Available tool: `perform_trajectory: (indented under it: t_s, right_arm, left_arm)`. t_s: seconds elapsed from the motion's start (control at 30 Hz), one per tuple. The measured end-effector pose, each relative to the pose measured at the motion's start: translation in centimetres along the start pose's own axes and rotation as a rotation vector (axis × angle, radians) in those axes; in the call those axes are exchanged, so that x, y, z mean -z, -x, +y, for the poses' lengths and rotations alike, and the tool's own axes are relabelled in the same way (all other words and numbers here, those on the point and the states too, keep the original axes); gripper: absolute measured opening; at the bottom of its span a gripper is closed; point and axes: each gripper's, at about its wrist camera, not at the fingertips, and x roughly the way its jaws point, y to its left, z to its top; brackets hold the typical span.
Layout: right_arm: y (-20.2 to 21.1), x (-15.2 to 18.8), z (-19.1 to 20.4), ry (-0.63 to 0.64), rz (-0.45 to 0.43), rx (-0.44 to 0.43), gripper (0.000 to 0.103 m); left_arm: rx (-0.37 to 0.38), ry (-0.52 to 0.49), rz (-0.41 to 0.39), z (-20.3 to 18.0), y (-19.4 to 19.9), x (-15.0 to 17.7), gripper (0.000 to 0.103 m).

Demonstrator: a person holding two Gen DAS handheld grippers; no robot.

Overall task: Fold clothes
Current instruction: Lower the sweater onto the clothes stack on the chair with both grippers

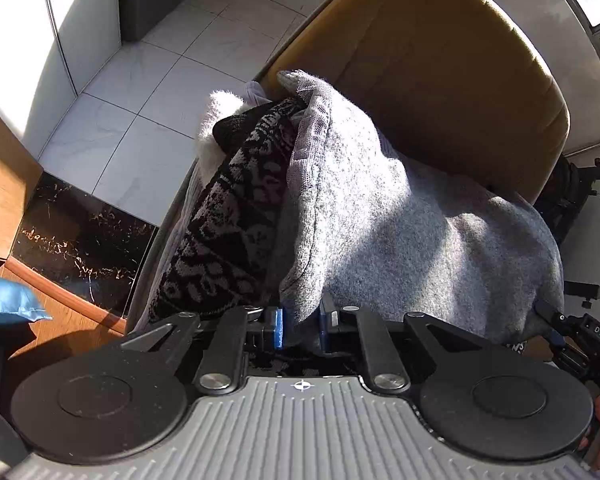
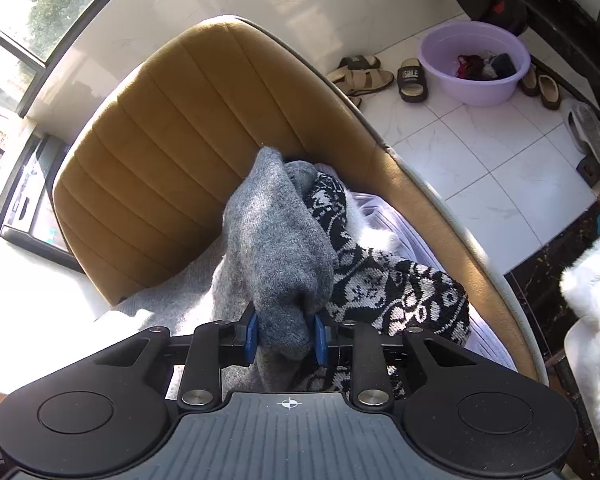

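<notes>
Pickup stage: left gripper [image 1: 300, 330] and right gripper [image 2: 286, 334] jaws clenched on fuzzy grey knitted sweater [image 1: 380, 208]; next, lifting clear of mustard ribbed armchair [image 1: 440, 60], spreading flat.

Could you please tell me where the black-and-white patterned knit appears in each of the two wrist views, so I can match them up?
Left wrist view: the patterned knit lies left of centre, to the left of the grey sweater.
Right wrist view: the patterned knit lies right of centre, to the right of the grey sweater.
Shared landmark: the mustard chair back behind the clothes.
</notes>
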Motion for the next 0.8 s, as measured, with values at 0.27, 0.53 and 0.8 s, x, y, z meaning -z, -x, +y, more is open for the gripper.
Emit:
perform_trajectory:
  t_s: [0.27, 0.53, 0.8]
  right_arm:
    - [4.3, 0.5, 1.5, 0.021, -0.063, -0.012, 0.017]
    - [1.7, 3.6, -2.9, -0.128, -0.002, 0.136, 0.037]
    - [6.2, 2.3, 4.9, 0.237, -0.252, 0.047, 0.062]
  left_arm:
    - [-0.002, -0.114, -0.054, -0.3, 3.2, -2.5, 0.013]
    - [-0.136, -0.295, -0.016, -1.5, 0.2, 0.4, 0.028]
    - [0.009, -0.537, -0.214, -7.2, 5.3, -0.4, 0.074]
